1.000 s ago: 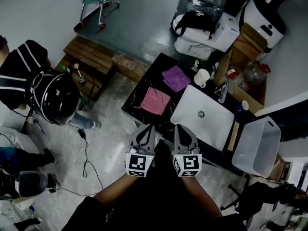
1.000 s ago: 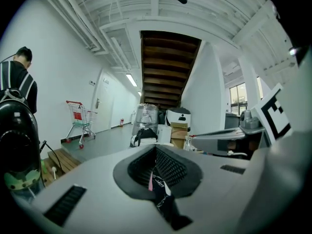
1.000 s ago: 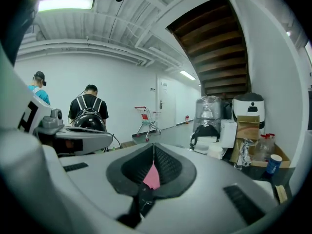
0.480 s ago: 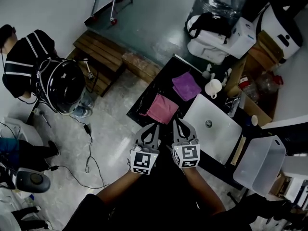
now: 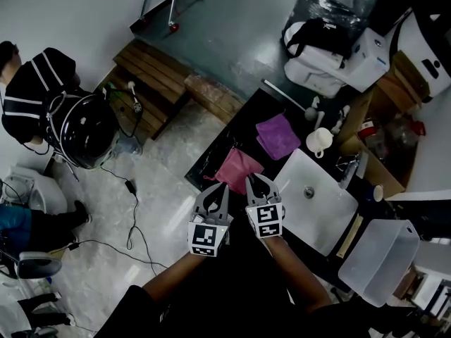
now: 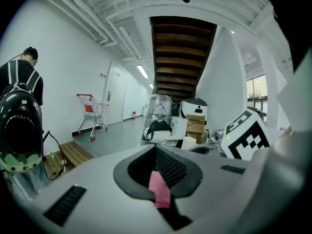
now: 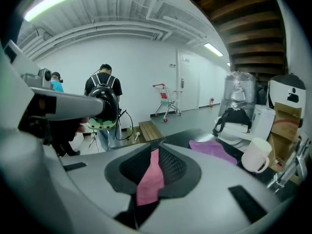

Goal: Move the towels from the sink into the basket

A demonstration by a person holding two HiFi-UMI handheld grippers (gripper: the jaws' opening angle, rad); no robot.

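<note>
Head view looks steeply down; all views share pink towel.

Pink towel, purple towel, white sink, black counter, translucent basket

White walls; pale floor; wooden bench; red shopping cart; ceiling strip light.

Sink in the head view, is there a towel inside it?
No, the white sink holds only its drain, while the pink towel and the purple towel lie on the black counter beside it.
</note>
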